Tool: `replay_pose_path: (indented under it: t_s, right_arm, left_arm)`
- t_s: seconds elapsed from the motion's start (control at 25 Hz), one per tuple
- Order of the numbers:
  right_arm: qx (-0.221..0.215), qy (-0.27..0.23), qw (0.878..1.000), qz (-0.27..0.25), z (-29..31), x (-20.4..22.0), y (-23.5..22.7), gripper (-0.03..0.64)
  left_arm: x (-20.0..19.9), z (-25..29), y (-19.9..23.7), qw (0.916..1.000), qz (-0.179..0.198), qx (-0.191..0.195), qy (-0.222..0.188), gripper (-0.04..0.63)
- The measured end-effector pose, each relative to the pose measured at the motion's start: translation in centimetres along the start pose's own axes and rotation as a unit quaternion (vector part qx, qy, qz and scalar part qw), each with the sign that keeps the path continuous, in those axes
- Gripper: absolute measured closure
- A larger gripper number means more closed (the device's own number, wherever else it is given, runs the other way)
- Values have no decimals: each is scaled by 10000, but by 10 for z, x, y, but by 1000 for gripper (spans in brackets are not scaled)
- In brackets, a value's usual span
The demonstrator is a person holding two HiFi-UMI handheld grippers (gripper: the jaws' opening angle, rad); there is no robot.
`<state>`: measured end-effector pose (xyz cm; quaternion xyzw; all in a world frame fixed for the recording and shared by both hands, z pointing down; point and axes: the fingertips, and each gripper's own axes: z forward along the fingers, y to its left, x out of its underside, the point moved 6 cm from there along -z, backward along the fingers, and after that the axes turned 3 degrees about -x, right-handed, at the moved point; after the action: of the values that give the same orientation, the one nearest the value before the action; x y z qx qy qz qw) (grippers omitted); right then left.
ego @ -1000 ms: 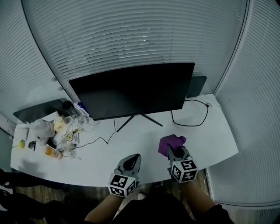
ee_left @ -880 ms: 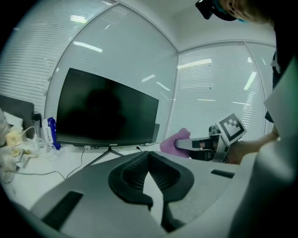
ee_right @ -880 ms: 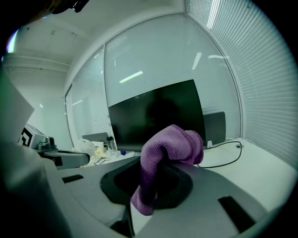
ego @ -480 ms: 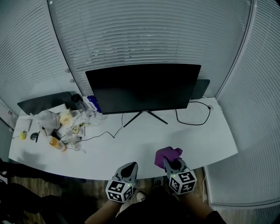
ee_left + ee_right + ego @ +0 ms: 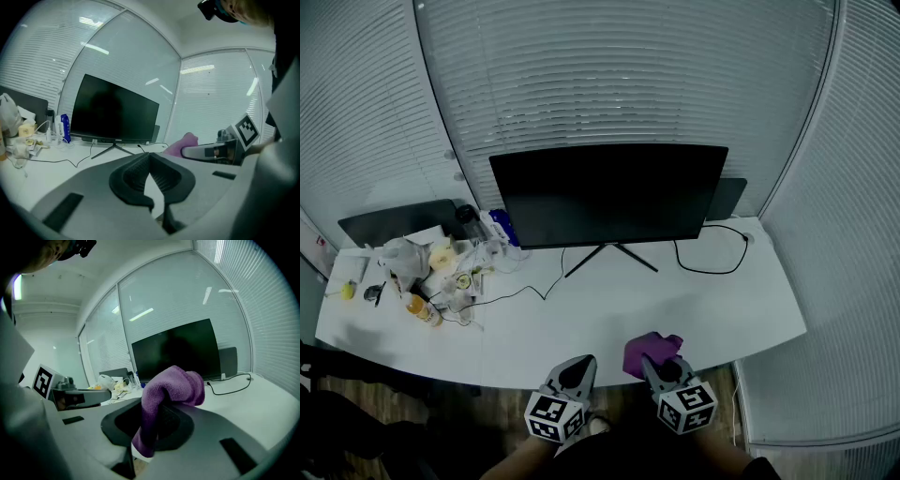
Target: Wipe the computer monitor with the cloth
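Note:
The black monitor stands on a V-shaped foot at the back of the white desk; it also shows dark in the left gripper view and the right gripper view. My right gripper is shut on a purple cloth, held at the desk's near edge, well short of the screen. My left gripper hangs beside it, jaws together, with nothing in them.
Clutter lies at the desk's left: a plastic bag, an orange bottle, a blue-and-white bottle and thin wires. A black cable loops at the right. Window blinds curve behind the monitor.
Both grippers have drawn back toward the near edge of the desk, and the head view has shifted so the monitor sits farther off. The cloth stays in the right gripper.

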<state>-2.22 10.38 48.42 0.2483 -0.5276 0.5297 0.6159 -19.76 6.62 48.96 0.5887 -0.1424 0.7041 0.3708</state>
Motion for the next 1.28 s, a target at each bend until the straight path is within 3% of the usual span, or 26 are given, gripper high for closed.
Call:
replay_pose_path:
  t_s: [0.76, 1.28]
  right_arm:
    - [-352, 110, 9993, 47, 3, 13, 13, 557]
    - [-218, 72, 9997, 124, -17, 21, 8, 557]
  left_arm:
    - [3, -7, -7, 9998, 166, -122, 36, 592]
    - [8, -3, -28, 9997, 217, 64, 112, 592]
